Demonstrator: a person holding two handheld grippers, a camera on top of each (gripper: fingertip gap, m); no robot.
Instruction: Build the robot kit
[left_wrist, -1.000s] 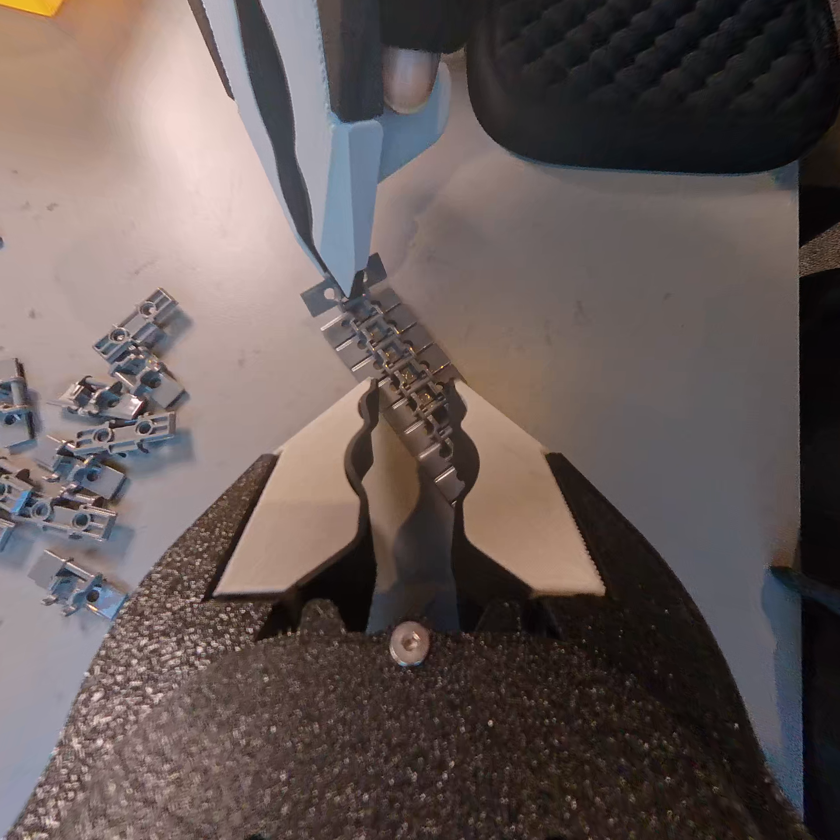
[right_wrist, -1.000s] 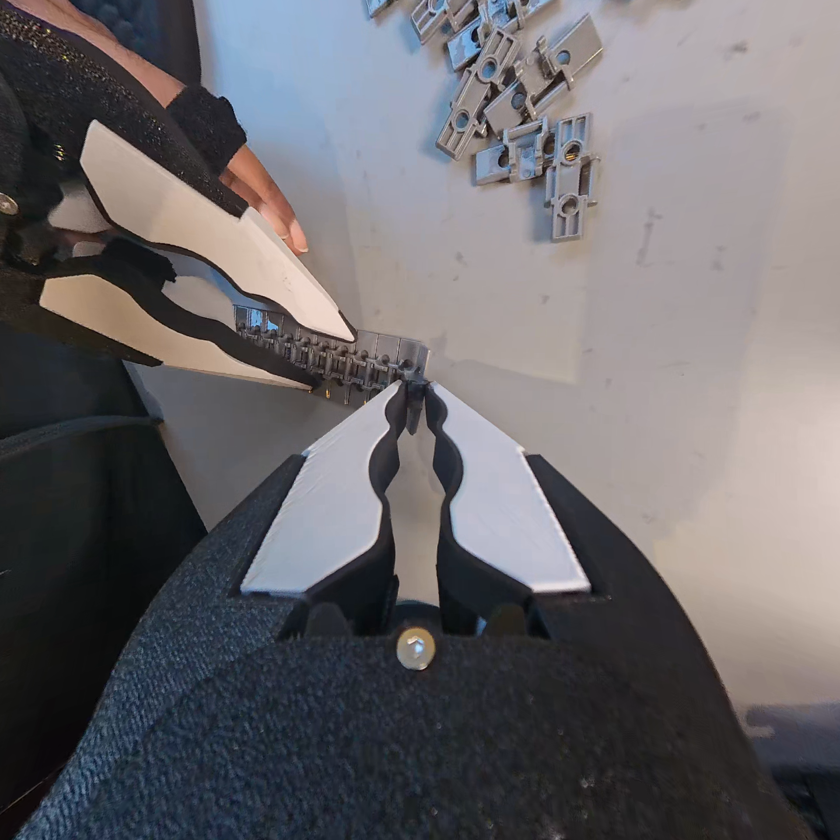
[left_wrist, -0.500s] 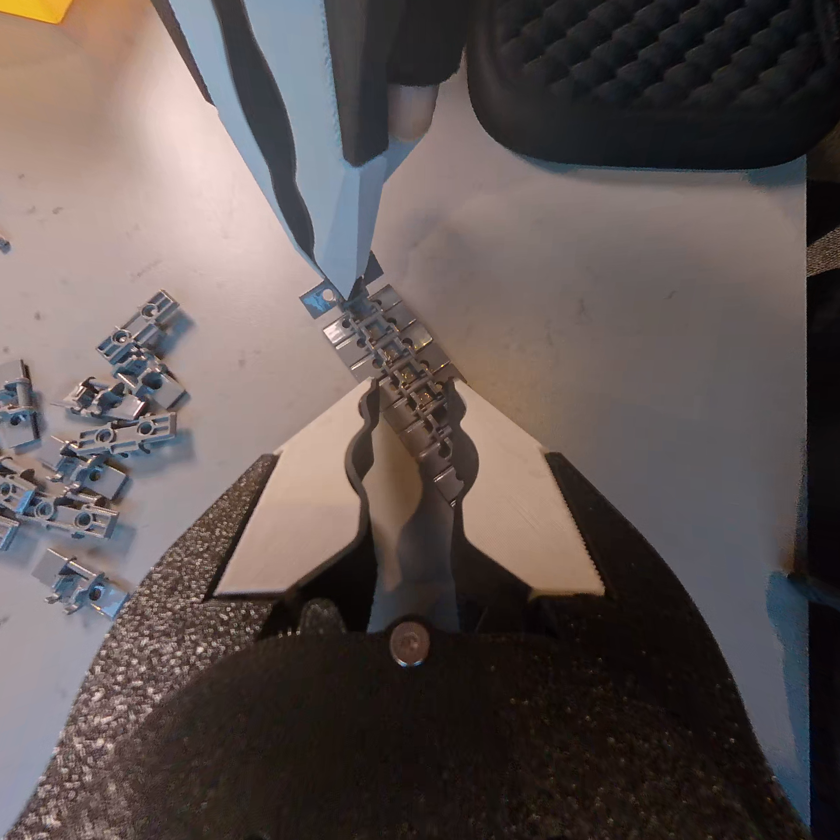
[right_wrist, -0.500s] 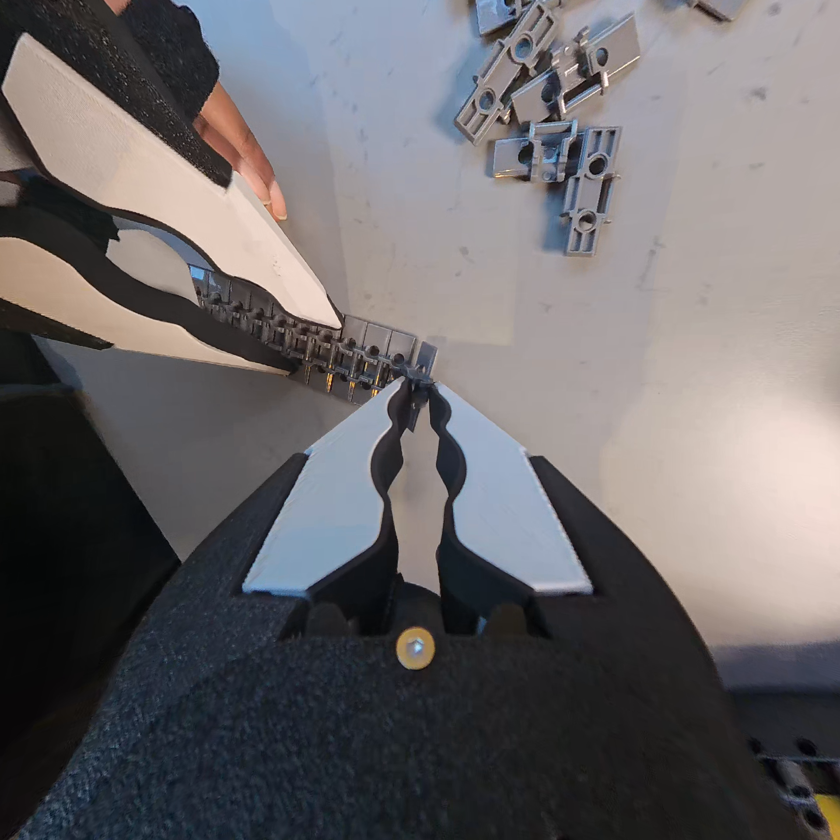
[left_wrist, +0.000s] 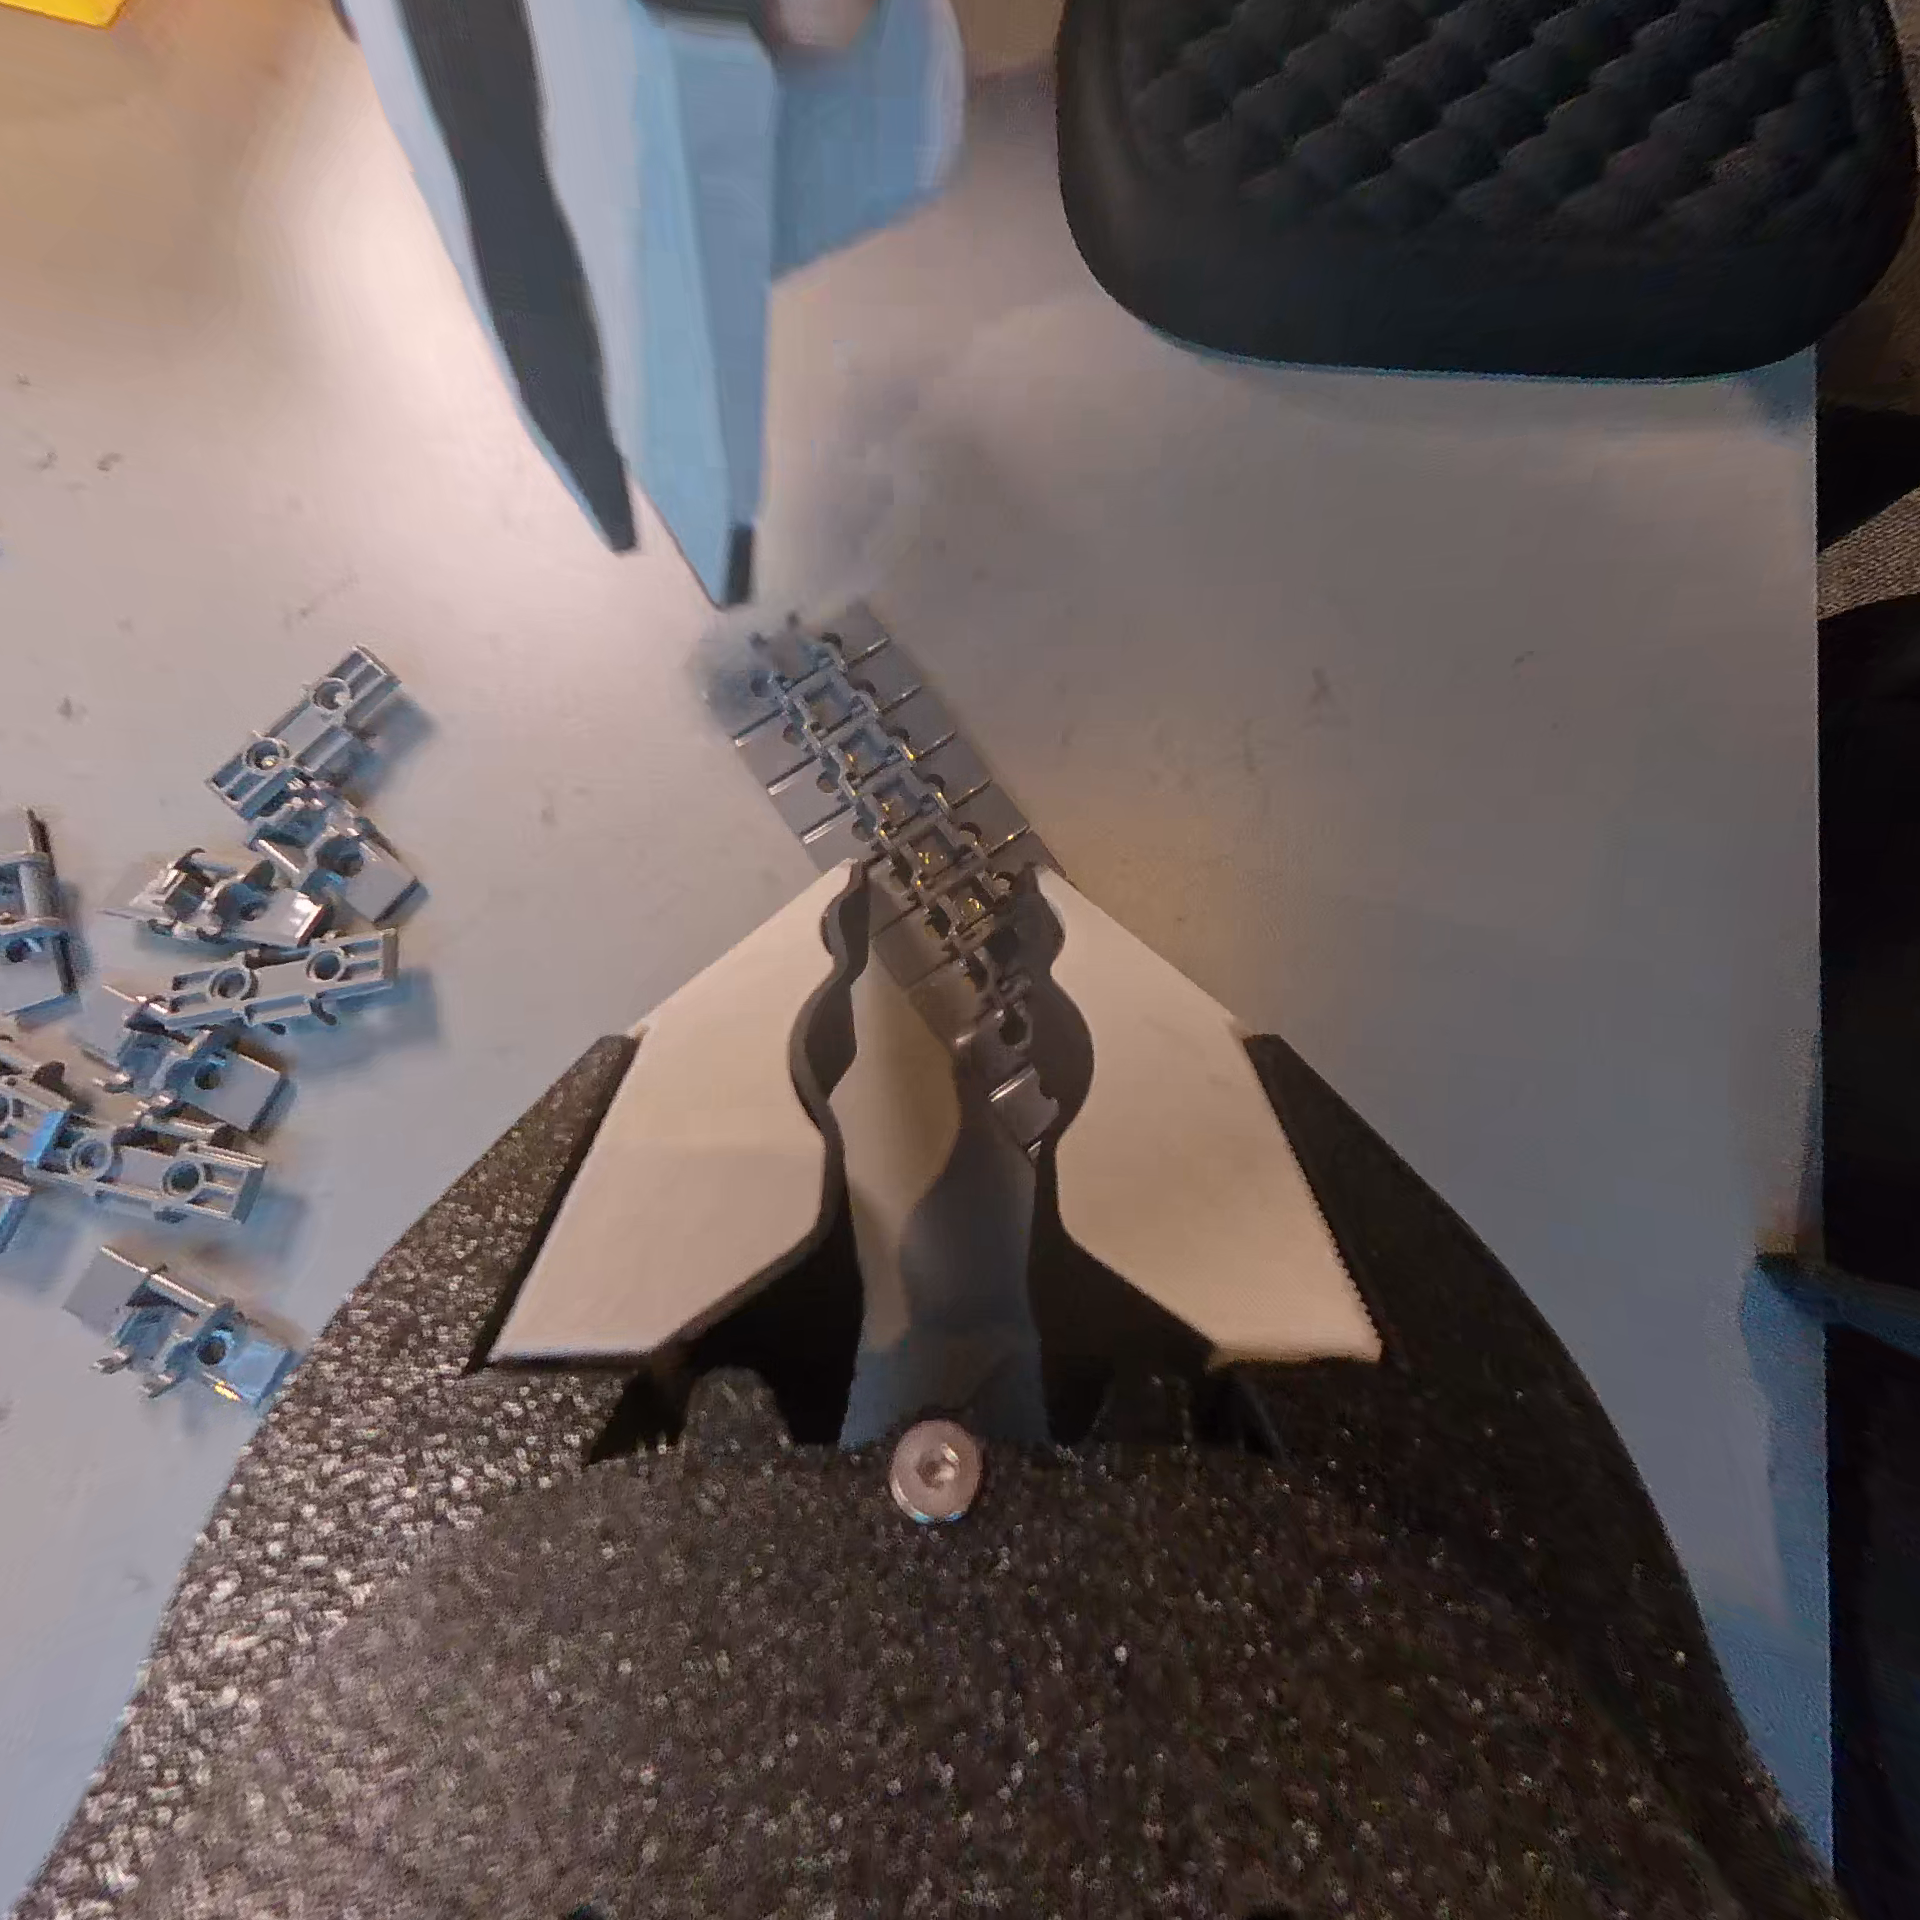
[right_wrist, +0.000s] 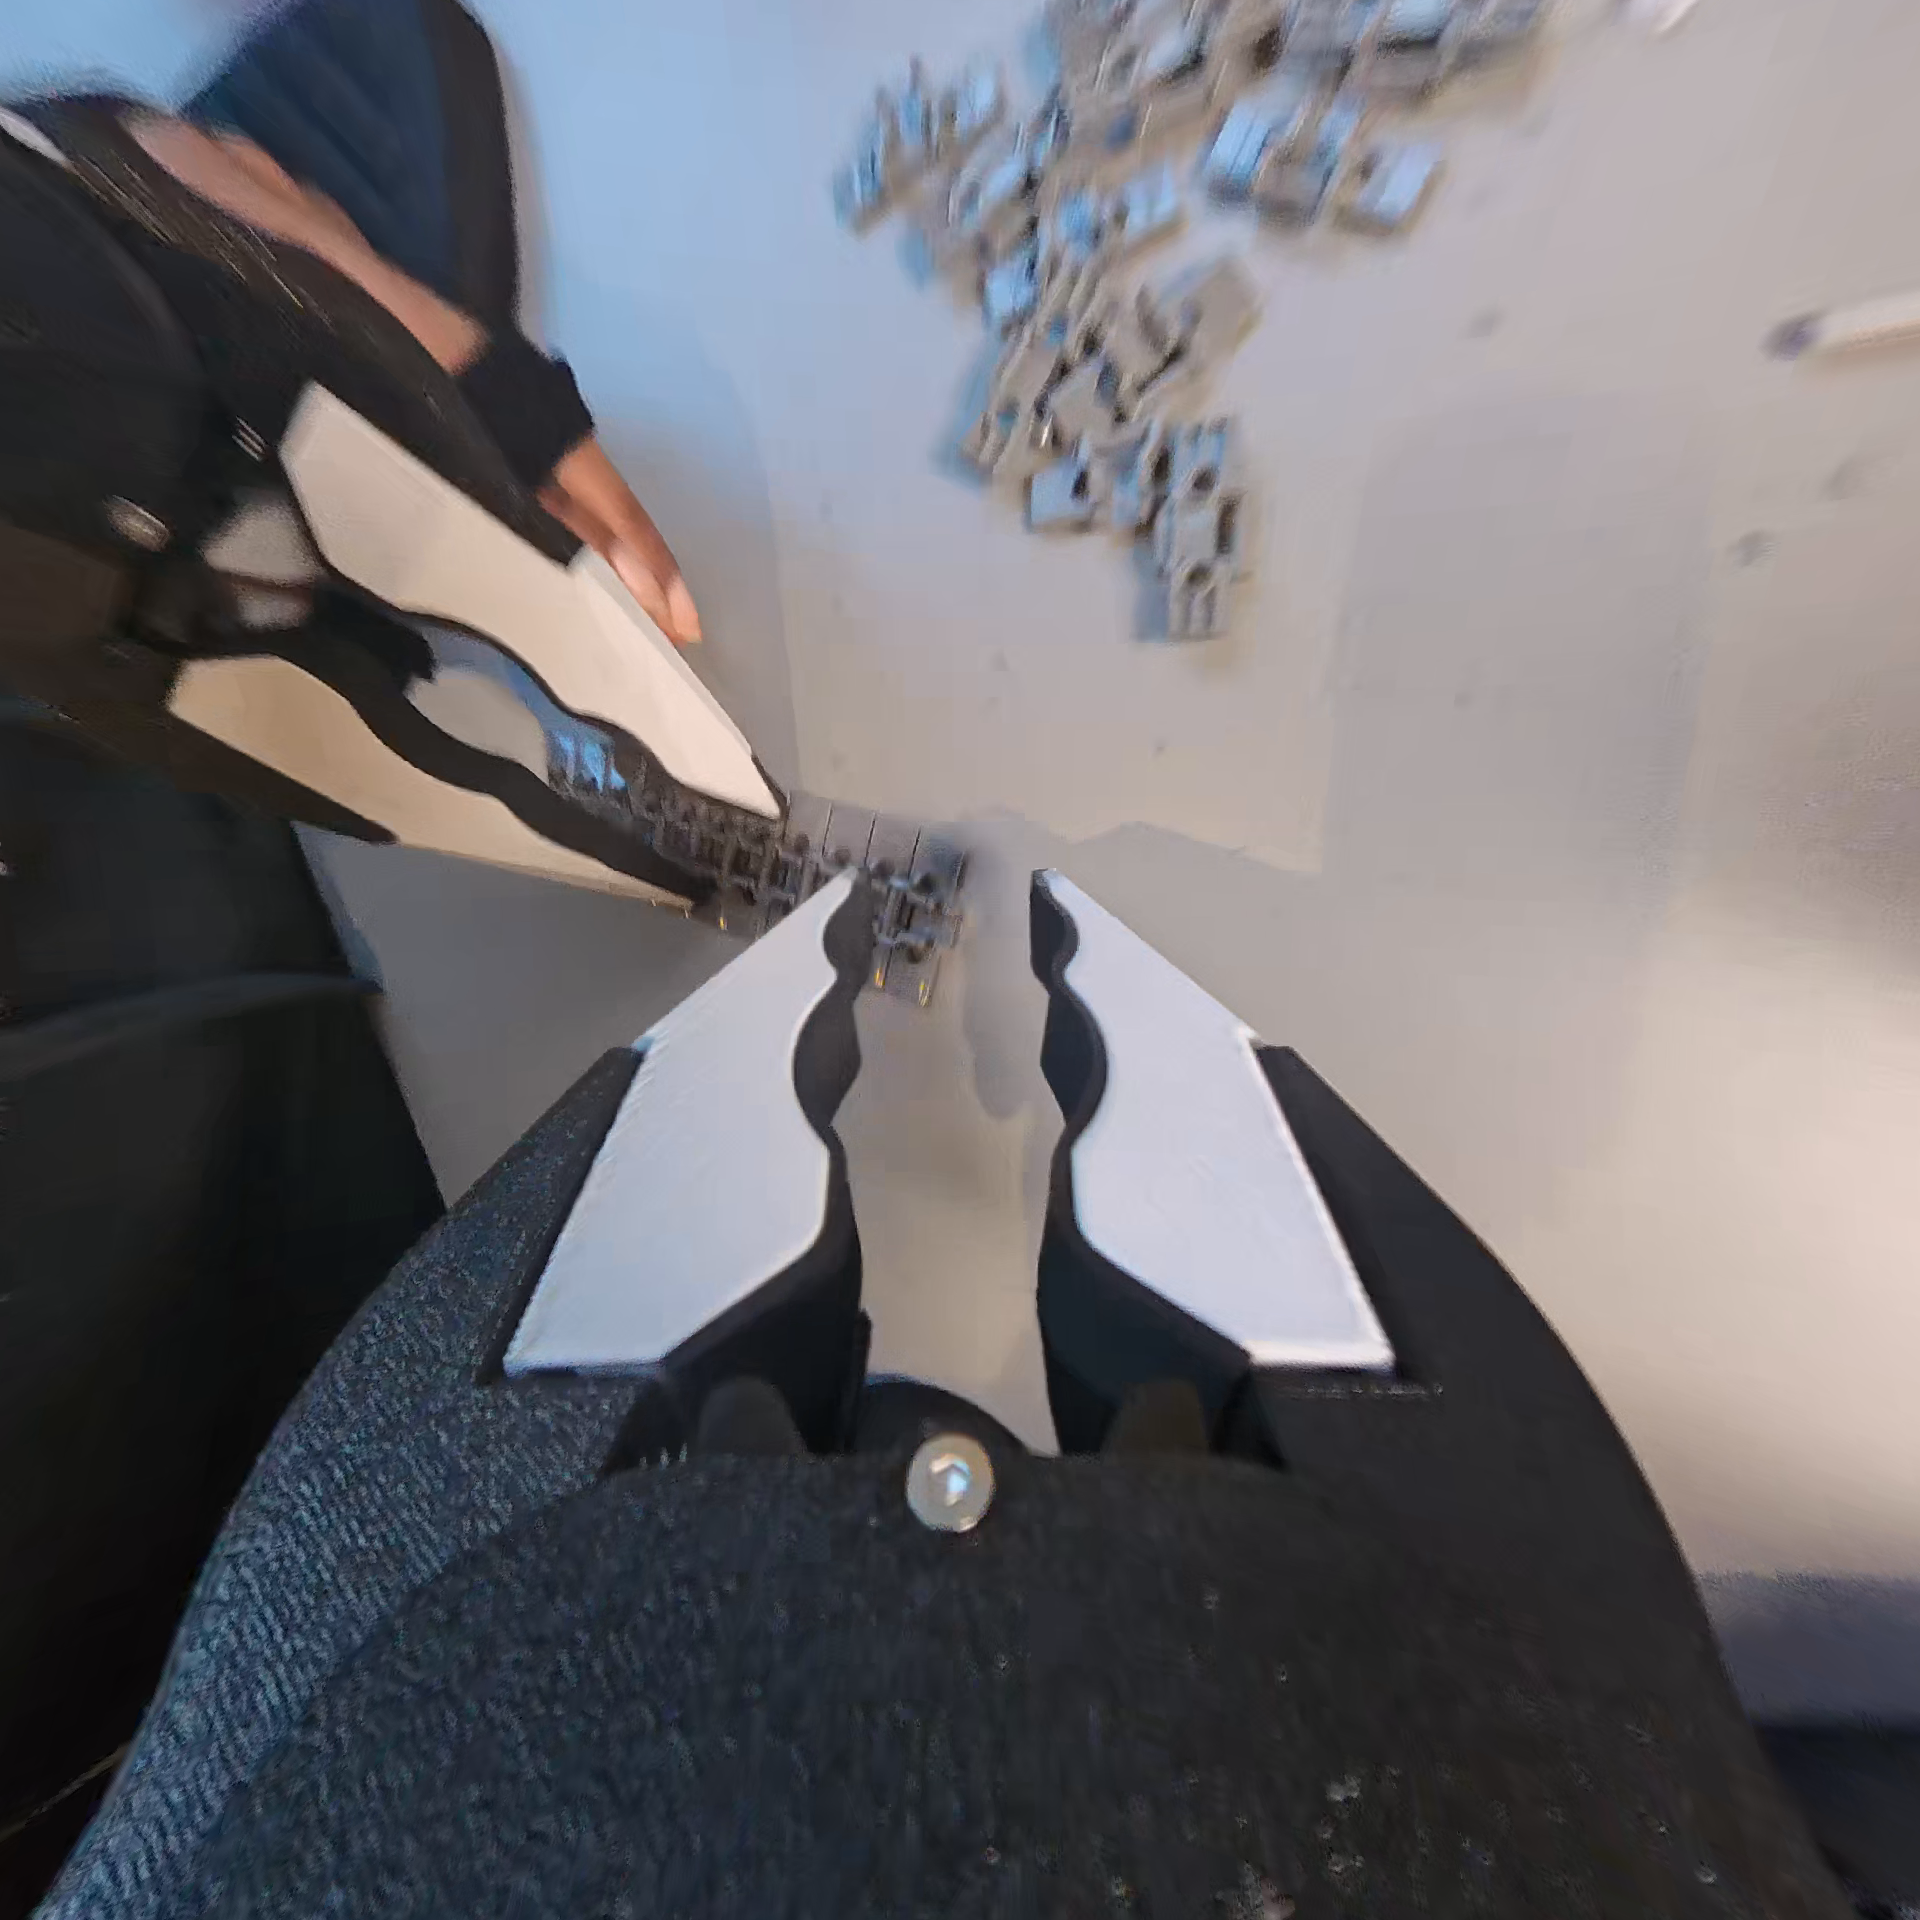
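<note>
The left gripper (left_wrist: 951, 894) is clamped on a strip of linked grey track pieces (left_wrist: 883, 769), its white fingers pressed against both sides of the chain partway along. The free end of that chain sticks out ahead over the pale table (left_wrist: 1351, 727), and the near end runs back between the fingers toward the gripper's black body.

The right gripper (right_wrist: 945, 883) has its fingers spread apart, nothing between them. In its own view the chain's free end (right_wrist: 914, 914) sits just ahead of its left fingertip, very near it, though the blur makes it hard to say whether they touch. From the left wrist view the right gripper's tips (left_wrist: 675, 561) hang just above and beside the chain's far end, a small gap showing between them.

Around them: a loose scatter of grey links (left_wrist: 229, 987) lies on the table to the left of the left gripper, well apart from the chain. From the right wrist view the same heap (right_wrist: 1122, 343) is smeared by motion, so single pieces cannot be told apart. A black quilted pad (left_wrist: 1486, 177) overhangs the table at the far right corner, cut off by the frame. A sliver of yellow (left_wrist: 62, 8) shows at the top left edge, too little to name. A white bar-like object (right_wrist: 1849, 327) lies far right, blurred. A person's hand (right_wrist: 613, 530) in a dark fingerless glove grips the left gripper; the chain's held part is mostly hidden behind those fingers.
</note>
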